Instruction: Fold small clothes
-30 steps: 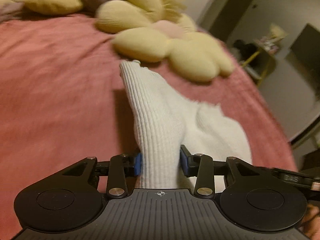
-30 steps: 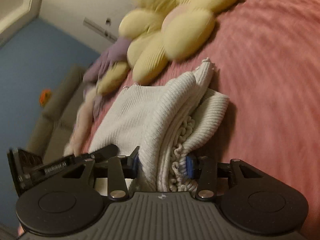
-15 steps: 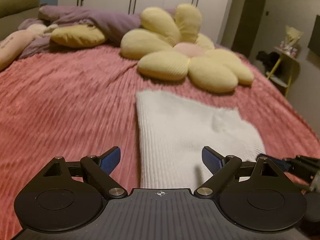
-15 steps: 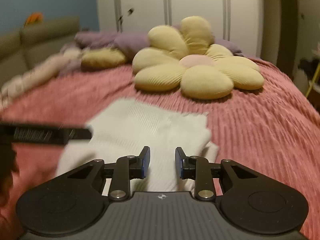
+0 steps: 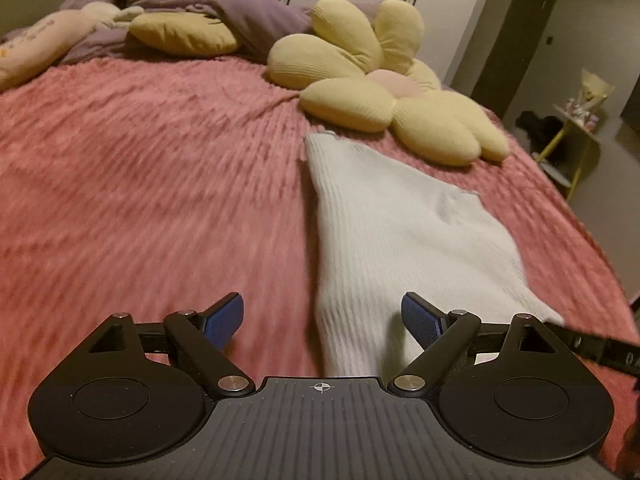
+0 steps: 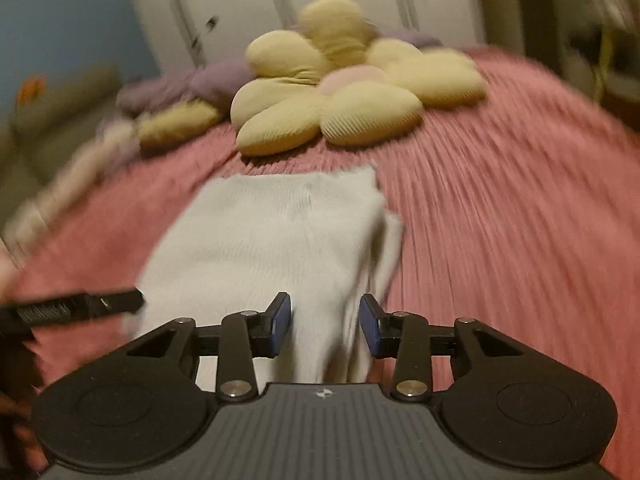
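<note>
White knit garment [image 5: 404,236] flat on pink bedspread [image 5: 140,184], centre-right of left wrist frame, long axis running from lower centre up toward flower cushion [image 5: 384,92].

Left gripper [image 5: 322,316] spread wide, holding nothing; garment's near end between its fingers.

Right gripper [image 6: 325,322] part open, no grip visible; layered right edge [image 6: 380,248] directly ahead, so right looks nearer to next fold.
</note>
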`<act>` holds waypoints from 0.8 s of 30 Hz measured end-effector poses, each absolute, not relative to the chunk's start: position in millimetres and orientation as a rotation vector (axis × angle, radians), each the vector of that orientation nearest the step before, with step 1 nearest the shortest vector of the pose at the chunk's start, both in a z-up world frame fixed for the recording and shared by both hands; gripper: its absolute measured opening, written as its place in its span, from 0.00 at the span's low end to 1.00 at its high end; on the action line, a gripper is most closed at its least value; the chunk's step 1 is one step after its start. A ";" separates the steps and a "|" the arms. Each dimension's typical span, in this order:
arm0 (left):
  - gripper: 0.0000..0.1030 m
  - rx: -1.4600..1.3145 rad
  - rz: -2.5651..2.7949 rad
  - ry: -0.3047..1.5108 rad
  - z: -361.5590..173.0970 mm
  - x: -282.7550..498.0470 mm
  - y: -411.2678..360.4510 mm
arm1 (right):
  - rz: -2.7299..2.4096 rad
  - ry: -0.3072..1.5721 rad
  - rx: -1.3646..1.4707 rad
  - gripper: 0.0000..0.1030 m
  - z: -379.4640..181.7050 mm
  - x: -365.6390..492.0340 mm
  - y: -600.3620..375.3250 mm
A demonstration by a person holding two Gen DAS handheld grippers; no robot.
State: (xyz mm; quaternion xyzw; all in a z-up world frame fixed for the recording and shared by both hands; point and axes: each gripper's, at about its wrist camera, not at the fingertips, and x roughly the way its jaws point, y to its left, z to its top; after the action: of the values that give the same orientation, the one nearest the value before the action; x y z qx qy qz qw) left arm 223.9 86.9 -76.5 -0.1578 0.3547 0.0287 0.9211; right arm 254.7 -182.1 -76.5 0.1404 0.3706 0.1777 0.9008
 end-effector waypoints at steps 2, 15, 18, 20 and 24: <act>0.88 -0.366 0.033 0.733 -77.7 213.1 84.1 | 0.384 0.796 0.387 0.42 -83.4 237.5 -192.5; 0.88 -0.223 -0.032 0.819 -88.6 185.7 62.1 | 0.425 0.909 0.866 0.42 -118.7 236.1 -211.5; 0.86 -0.220 0.031 0.847 -97.5 194.0 64.3 | 0.410 0.924 0.871 0.32 -122.0 241.5 -206.3; 0.85 -0.235 0.078 0.859 -100.4 199.0 70.7 | 0.395 0.925 0.818 0.26 -119.6 243.5 -200.6; 0.84 -0.274 0.159 0.861 -100.7 199.9 87.3 | 0.393 0.844 0.660 0.10 -101.6 237.9 -189.2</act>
State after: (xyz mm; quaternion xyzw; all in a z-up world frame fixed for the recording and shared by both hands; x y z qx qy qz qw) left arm 199.9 87.3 -100.7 -0.1323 0.4157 0.0766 0.8966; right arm 237.9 -189.2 -101.6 0.3124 0.3996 0.1862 0.8415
